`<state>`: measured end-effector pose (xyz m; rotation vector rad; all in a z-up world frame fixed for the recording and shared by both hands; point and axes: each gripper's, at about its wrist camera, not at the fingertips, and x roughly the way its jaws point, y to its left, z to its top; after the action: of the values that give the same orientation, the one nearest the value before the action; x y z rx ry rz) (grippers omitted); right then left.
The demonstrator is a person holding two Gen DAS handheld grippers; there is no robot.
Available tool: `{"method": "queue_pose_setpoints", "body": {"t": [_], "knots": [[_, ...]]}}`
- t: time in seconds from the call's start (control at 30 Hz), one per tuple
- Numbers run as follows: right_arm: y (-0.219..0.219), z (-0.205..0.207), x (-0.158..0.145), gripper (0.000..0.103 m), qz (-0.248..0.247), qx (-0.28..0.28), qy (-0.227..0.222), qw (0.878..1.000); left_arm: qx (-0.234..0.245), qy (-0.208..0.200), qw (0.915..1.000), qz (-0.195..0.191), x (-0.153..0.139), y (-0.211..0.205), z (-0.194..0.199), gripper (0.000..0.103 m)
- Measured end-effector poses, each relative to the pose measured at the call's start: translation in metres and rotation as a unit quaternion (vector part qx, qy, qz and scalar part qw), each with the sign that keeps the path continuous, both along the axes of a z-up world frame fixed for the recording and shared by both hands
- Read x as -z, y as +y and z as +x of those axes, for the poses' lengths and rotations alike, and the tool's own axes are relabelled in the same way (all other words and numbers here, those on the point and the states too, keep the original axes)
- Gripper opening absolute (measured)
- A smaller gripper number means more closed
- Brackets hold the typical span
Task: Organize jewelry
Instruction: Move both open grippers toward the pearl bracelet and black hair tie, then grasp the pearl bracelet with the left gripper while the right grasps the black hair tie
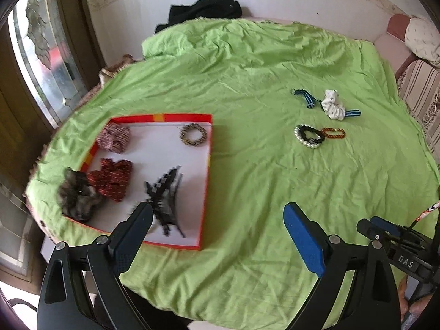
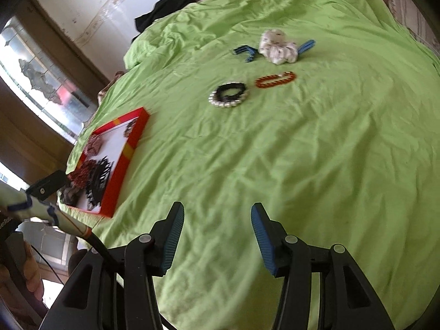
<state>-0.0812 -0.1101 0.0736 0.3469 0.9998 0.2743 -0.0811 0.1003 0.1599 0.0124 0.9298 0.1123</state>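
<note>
A red-rimmed white tray (image 1: 176, 154) lies on the green sheet (image 1: 247, 178) at the left. It holds a beaded bracelet (image 1: 193, 134), two red patterned scrunchies (image 1: 114, 176), a furry scrunchie (image 1: 77, 194) and a black claw clip (image 1: 165, 198). My left gripper (image 1: 217, 217) is open and empty just in front of the tray. On the sheet to the right lie a pearl and black bracelet pair (image 1: 308, 136), an orange bracelet (image 1: 333, 133), a white scrunchie (image 1: 333, 105) and blue striped bands (image 1: 304, 97). My right gripper (image 2: 217, 217) is open and empty over bare sheet, short of the bracelets (image 2: 229, 95). The tray also shows in the right wrist view (image 2: 125, 162).
A black cloth (image 1: 203, 11) lies at the bed's far edge by the white wall. A window (image 1: 41, 55) is at the left. A pillow (image 1: 420, 38) and striped bedding lie at the far right. The right gripper's body (image 1: 398, 242) shows at the lower right of the left wrist view.
</note>
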Motion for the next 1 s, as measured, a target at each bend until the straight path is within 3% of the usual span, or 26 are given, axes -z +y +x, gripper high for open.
{"method": "queue_pose_setpoints", "body": {"t": [0.2,0.27,0.37,0.67,0.8,0.93,1.0], "knots": [[-0.029,0.015,0.005,0.055,-0.015,0.027,0.006,1.0,0.053,0.034,0.9946,-0.082,0.022,-0.017,0.029,0.091],[-0.037,0.022,0.005,0.055,-0.021,0.035,0.005,0.999,0.072,0.044,0.9917,-0.096,0.029,-0.027,0.042,0.076],[-0.049,0.04,0.004,0.055,-0.032,0.046,0.001,0.998,0.092,0.068,0.9866,-0.117,0.043,-0.044,0.07,0.061],[-0.07,0.121,0.005,0.055,-0.051,0.061,-0.014,0.997,0.092,0.109,0.9669,-0.212,0.096,-0.076,0.167,0.046],[-0.072,0.162,0.015,0.055,-0.064,0.067,-0.01,0.996,0.085,0.116,0.9627,-0.229,0.114,-0.084,0.205,0.043],[-0.069,0.195,0.029,0.054,-0.079,0.066,-0.001,0.995,0.084,0.12,0.9637,-0.223,0.124,-0.093,0.229,0.043],[-0.067,0.206,0.037,0.045,-0.083,0.063,0.007,0.995,0.084,0.12,0.9672,-0.207,0.128,-0.098,0.233,0.039]]}}
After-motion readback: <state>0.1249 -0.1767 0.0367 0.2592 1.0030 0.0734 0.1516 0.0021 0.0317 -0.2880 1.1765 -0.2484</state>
